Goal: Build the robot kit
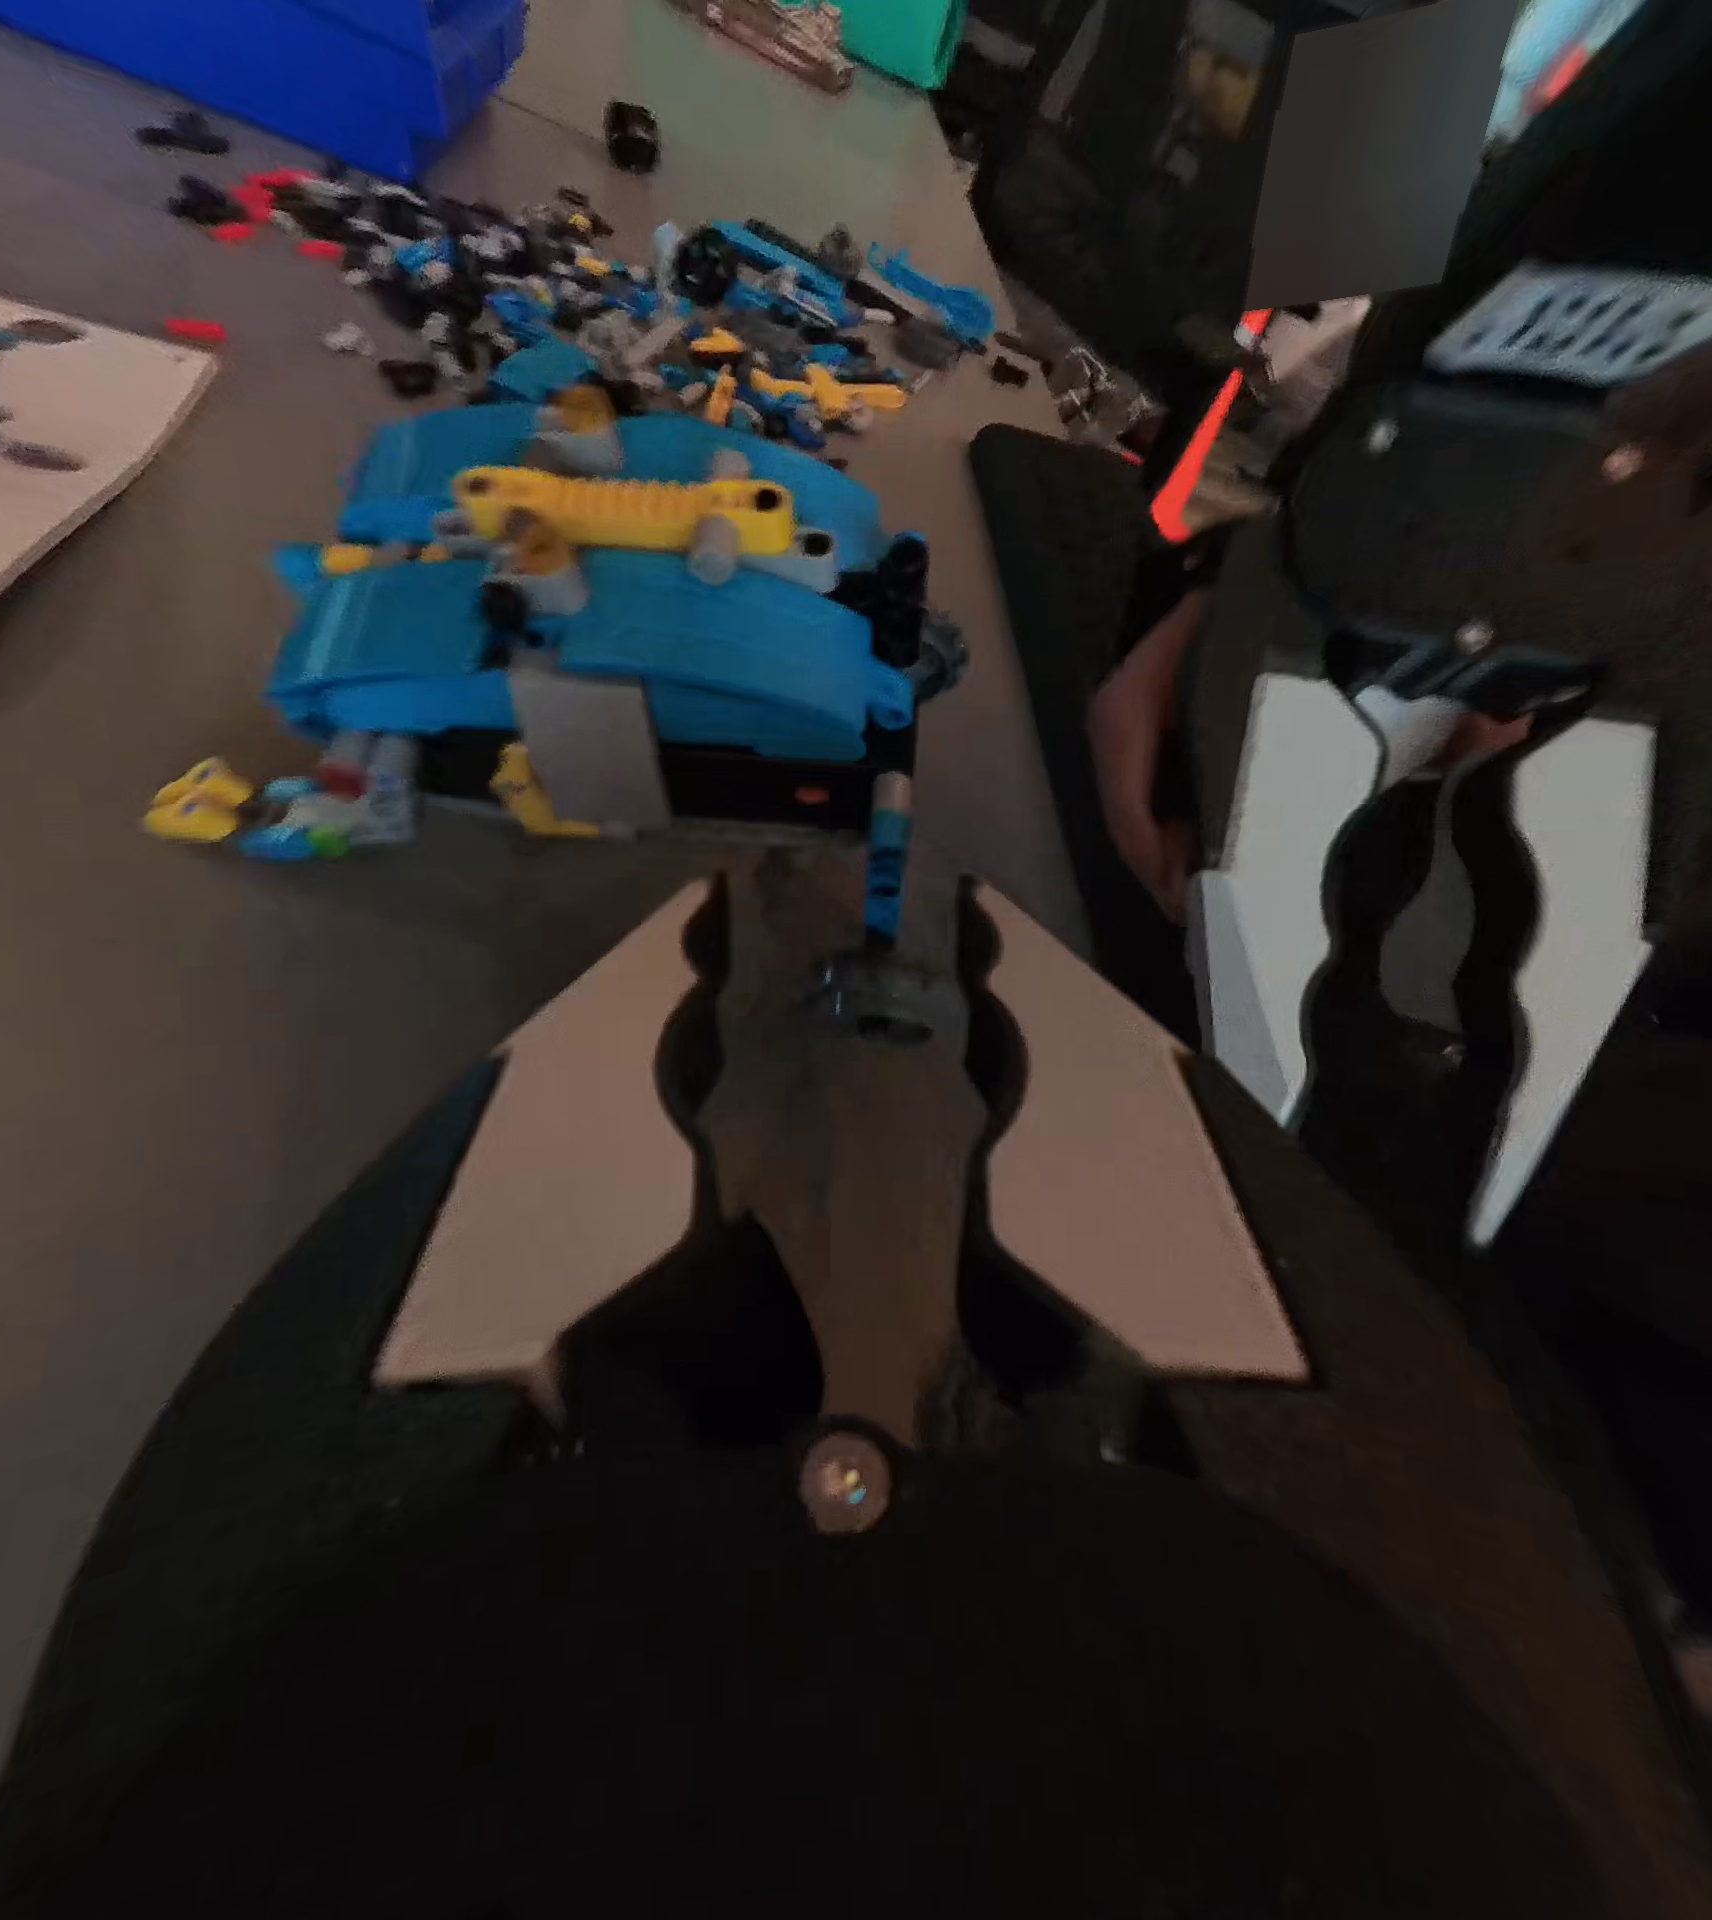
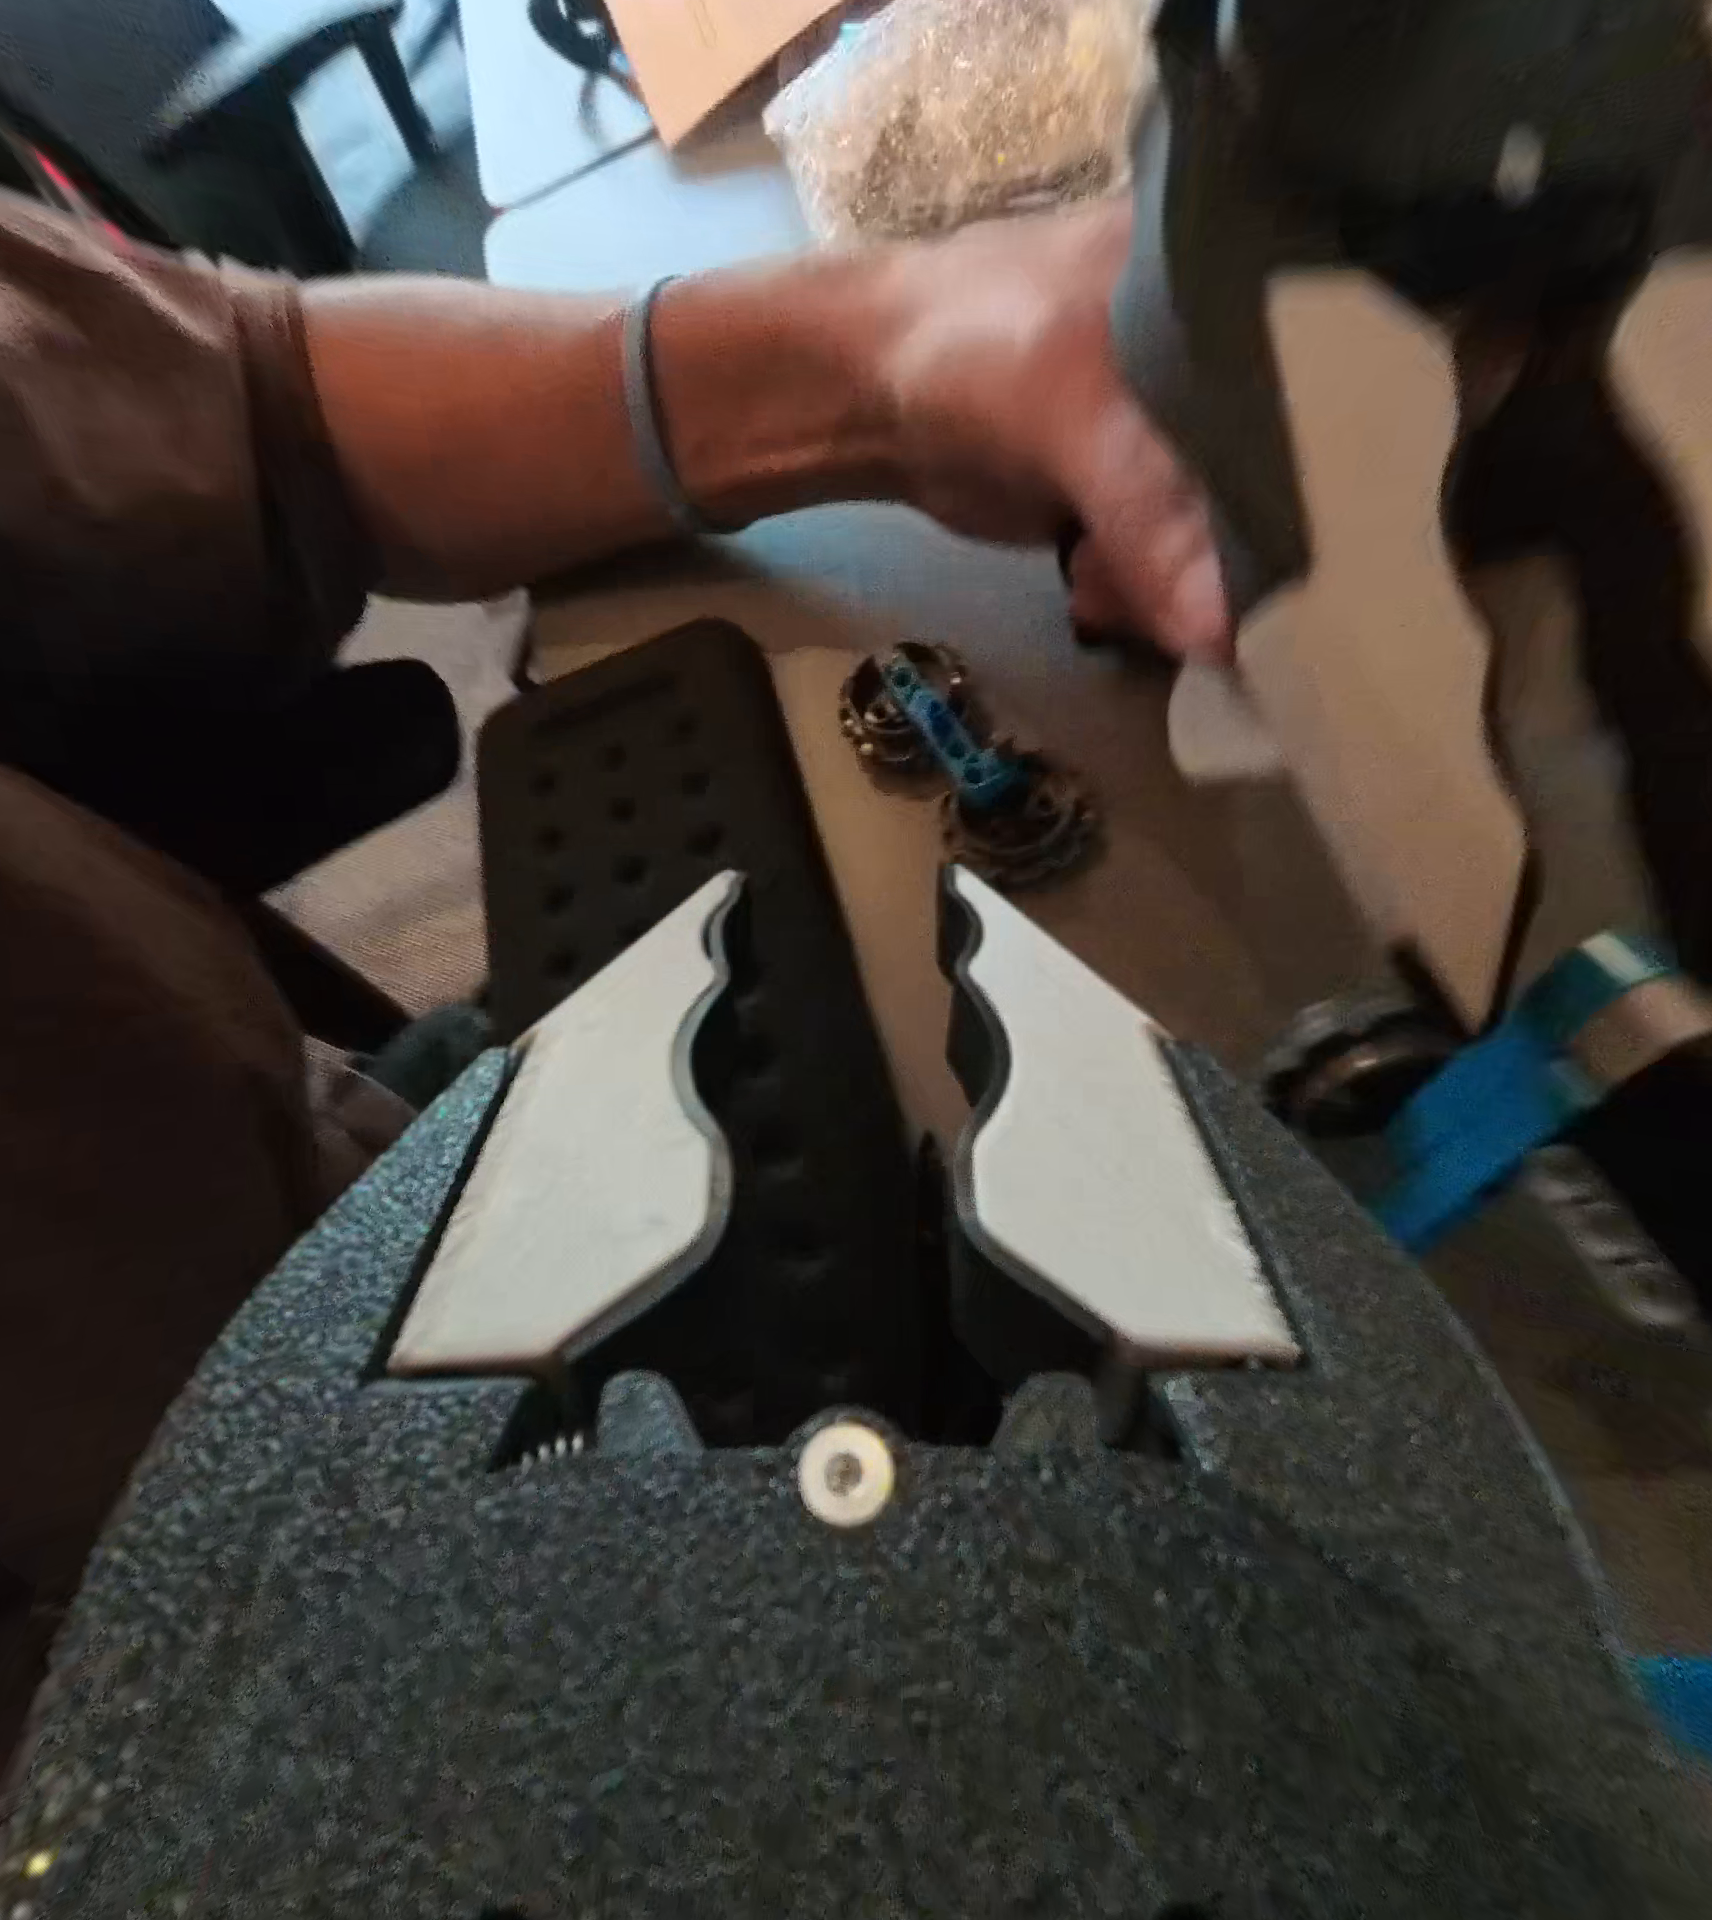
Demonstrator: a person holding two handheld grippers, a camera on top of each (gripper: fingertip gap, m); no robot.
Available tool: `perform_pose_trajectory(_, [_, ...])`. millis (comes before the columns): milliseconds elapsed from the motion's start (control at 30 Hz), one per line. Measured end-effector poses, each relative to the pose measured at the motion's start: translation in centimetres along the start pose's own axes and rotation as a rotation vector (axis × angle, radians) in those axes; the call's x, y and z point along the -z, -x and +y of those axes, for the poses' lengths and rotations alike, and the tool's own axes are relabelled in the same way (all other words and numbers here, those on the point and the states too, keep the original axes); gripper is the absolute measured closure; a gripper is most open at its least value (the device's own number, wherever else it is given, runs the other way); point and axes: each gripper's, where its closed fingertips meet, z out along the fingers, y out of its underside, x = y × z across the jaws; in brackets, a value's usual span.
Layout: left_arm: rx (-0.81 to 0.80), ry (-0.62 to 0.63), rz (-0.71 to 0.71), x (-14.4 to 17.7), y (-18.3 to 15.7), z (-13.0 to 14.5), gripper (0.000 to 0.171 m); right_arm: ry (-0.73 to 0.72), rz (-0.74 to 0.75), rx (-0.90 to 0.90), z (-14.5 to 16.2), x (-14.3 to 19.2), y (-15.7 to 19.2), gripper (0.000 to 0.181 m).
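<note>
A blue and yellow brick-built model [image 1: 582,623] lies on the grey-brown table. A blue beam [image 1: 888,873] hangs from its near right corner and ends in a grey wheel [image 1: 878,997]. My left gripper [image 1: 841,904] is open, with that wheel between its fingers near the right one. My right gripper [image 2: 841,883] is open and empty above a black perforated pad [image 2: 623,810]. Just beyond it lies a small piece of two dark gears joined by a blue beam [image 2: 966,758]. The model [image 2: 1475,1101] also shows at the right edge of the right wrist view.
A pile of loose bricks [image 1: 675,301] lies behind the model, a blue bin [image 1: 260,62] at the back left, a printed sheet [image 1: 0,468] at the left. A person's hand [image 2: 987,436] holds the left gripper. The right gripper [image 1: 1413,883] stands close on the right.
</note>
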Motion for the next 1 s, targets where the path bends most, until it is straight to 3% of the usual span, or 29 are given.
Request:
perform_pose_trajectory(100, [0.11, -0.097, -0.034, 5.1, -0.8, -0.8, 0.112, -0.053, -0.072, -0.092, 0.4, 1.3, 1.1, 0.144])
perform_pose_trajectory(200, [0.029, 0.047, -0.142, 8.4, -3.7, 3.5, 0.118, -0.051, 0.023, -0.088, 2.0, 3.9, -0.5, 0.145])
perform_pose_trajectory(300, [-0.039, 0.212, -0.222, 8.2, -6.4, 7.5, 0.133, -0.128, 0.005, -0.154, 3.0, 5.6, -0.4, 0.146])
perform_pose_trajectory(400, [-0.031, 0.333, -0.301, 7.9, -6.6, 9.9, 0.149, -0.202, -0.062, -0.201, 3.0, 6.2, 1.1, 0.145])
perform_pose_trajectory(433, [-0.028, 0.341, -0.32, 7.9, -6.4, 10.3, 0.162, -0.224, -0.07, -0.191, 2.8, 6.5, 1.5, 0.145])
perform_pose_trajectory(533, [0.02, 0.293, -0.363, 7.4, -5.9, 9.7, 0.165, -0.283, -0.064, -0.128, 2.4, 7.5, 2.2, 0.145])
perform_pose_trajectory(600, [0.047, 0.183, -0.373, 6.7, -6.5, 7.3, 0.165, -0.355, -0.081, -0.125, 1.8, 8.4, 2.3, 0.145])
perform_pose_trajectory(667, [0.142, -0.044, -0.342, 5.5, -7.9, 3.1, 0.165, -0.44, -0.084, -0.151, 1.1, 9.7, 1.9, 0.144])
perform_pose_trajectory(733, [0.252, -0.257, -0.257, 4.1, -9.8, -0.4, 0.165, -0.543, -0.085, -0.172, 0.2, 11.3, 1.5, 0.145])
perform_pose_trajectory(833, [0.431, -0.48, -0.071, 1.3, -12.3, -3.4, 0.166, -0.687, -0.05, -0.147, -1.2, 14.0, 1.3, 0.144])
perform_pose_trajectory(900, [0.487, -0.566, 0.034, -0.6, -13.8, -4.4, 0.165, -0.722, 0.033, -0.04, -1.7, 15.6, 1.6, 0.144])
perform_pose_trajectory(1000, [0.481, -0.597, 0.03, -3.2, -14.8, -4.4, 0.166, -0.662, 0.152, 0.069, -1.5, 16.8, 1.6, 0.149])
